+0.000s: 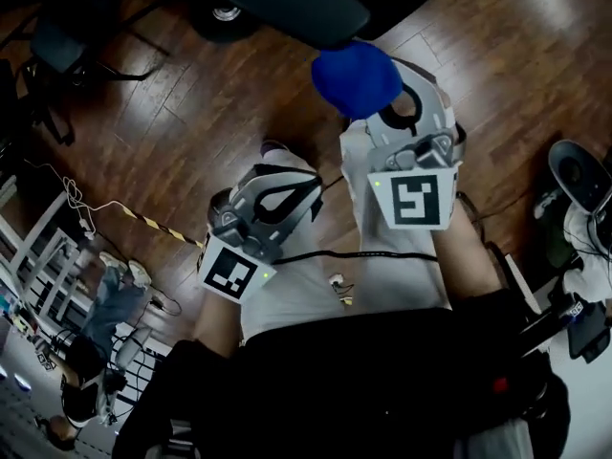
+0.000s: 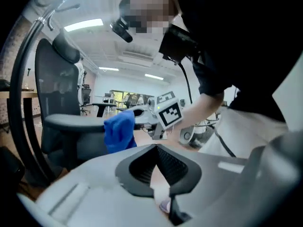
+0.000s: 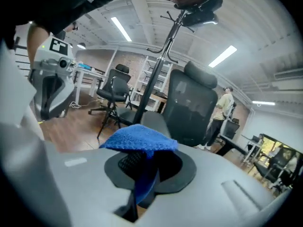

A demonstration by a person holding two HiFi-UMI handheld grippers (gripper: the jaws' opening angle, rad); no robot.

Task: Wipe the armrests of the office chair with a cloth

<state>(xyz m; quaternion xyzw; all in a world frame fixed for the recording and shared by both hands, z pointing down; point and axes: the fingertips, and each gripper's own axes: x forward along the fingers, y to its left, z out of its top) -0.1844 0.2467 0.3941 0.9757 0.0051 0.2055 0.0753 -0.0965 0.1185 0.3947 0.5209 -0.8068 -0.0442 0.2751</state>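
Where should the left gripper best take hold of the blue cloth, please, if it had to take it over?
Probably the loose bunch of the blue cloth bulging beyond the right gripper, whose jaws are shut on its other part. Bring the left gripper in from its own side with jaws opened first; that bulge is free, soft and thick.

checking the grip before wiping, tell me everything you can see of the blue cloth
The blue cloth is a small knitted-looking rag, evenly bright blue, bunched into a rounded wad. The right gripper is shut on it: one fold runs down between the fingers, the rest mushrooms over their tips. It is held at the end of the dark armrest, seemingly touching it.
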